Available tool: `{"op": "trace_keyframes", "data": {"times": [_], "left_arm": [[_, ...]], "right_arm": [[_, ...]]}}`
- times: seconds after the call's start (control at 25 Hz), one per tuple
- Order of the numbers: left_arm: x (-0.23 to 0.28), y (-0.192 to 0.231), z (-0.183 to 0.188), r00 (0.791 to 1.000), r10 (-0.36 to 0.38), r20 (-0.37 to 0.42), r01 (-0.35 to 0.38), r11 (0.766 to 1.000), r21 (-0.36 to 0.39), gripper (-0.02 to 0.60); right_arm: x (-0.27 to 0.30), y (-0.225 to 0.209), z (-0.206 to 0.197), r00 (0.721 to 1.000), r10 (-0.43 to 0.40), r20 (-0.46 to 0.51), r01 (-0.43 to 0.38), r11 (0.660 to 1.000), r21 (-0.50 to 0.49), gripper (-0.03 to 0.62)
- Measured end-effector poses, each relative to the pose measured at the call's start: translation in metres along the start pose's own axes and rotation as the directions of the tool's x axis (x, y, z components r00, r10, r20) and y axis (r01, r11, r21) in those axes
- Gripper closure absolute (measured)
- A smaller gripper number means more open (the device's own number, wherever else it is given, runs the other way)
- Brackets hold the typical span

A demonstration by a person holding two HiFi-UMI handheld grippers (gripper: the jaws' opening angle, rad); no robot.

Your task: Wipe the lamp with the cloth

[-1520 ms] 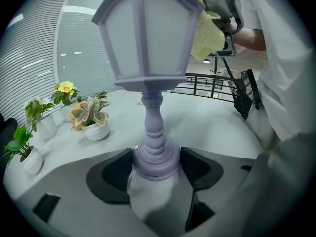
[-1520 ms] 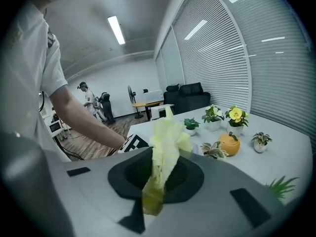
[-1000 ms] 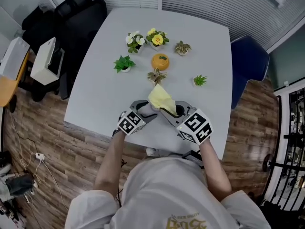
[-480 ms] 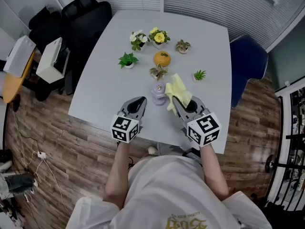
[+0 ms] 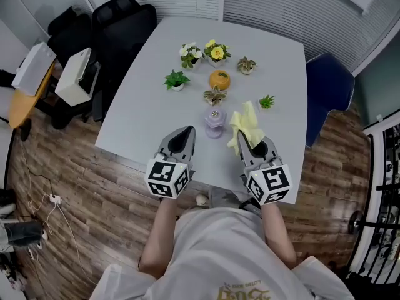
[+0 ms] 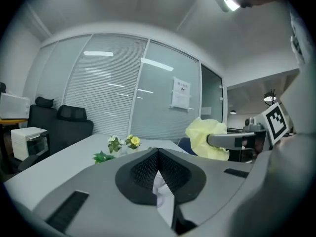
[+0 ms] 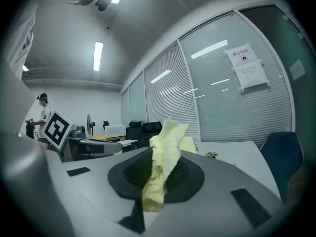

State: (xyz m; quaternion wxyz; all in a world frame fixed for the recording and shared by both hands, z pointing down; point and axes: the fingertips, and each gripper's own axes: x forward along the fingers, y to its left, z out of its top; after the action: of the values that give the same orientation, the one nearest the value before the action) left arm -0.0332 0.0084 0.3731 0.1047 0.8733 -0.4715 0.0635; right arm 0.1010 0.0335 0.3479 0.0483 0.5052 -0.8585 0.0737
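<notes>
A small pale purple lamp (image 5: pixel 214 122) stands upright on the grey table (image 5: pixel 150 117), clear of both grippers. My right gripper (image 5: pixel 246 137) (image 7: pixel 159 154) is shut on a crumpled yellow cloth (image 5: pixel 244 124) (image 7: pixel 163 157), held in the air to the right of the lamp. The cloth (image 6: pixel 207 138) also shows in the left gripper view. My left gripper (image 5: pixel 185 131) (image 6: pixel 158 152) hovers left of the lamp, jaws shut. A pale sliver shows in the slit below them; I cannot tell what it is.
Several small potted plants (image 5: pixel 215 50) and an orange pot (image 5: pixel 219 79) stand behind the lamp. A blue chair (image 5: pixel 328 83) is at the table's right side, black chairs (image 5: pixel 122 24) and a white box (image 5: pixel 78 74) at its left.
Both grippers lifted up and back from the lamp. The left gripper shut. The cloth moved off to the right with the right gripper, leaving the lamp in plain view.
</notes>
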Motion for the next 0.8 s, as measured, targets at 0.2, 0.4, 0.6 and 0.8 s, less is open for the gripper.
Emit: {"op": "trace_keyframes", "data": {"times": [0.2, 0.4, 0.6, 0.8], "left_arm": [[-0.012, -0.003, 0.023, 0.998, 0.017, 0.063, -0.018, 1.0, 0.016, 0.579], [-0.017, -0.004, 0.022, 0.998, 0.024, 0.057, -0.027, 0.998, 0.052, 0.58], [-0.02, -0.005, 0.023, 0.997, 0.028, 0.065, -0.032, 0.998, 0.06, 0.58], [-0.022, -0.002, 0.025, 0.996, 0.024, 0.081, -0.028, 0.999, 0.042, 0.58]], "right_arm": [[-0.006, 0.003, 0.004, 1.0, -0.027, 0.016, 0.028, 0.999, -0.032, 0.548], [-0.009, 0.002, 0.006, 0.999, -0.038, 0.014, 0.039, 0.999, -0.032, 0.548], [-0.012, 0.004, 0.005, 0.999, -0.038, 0.01, 0.039, 0.998, -0.039, 0.548], [-0.009, 0.007, 0.004, 0.999, -0.034, 0.004, 0.034, 0.999, -0.038, 0.548]]}}
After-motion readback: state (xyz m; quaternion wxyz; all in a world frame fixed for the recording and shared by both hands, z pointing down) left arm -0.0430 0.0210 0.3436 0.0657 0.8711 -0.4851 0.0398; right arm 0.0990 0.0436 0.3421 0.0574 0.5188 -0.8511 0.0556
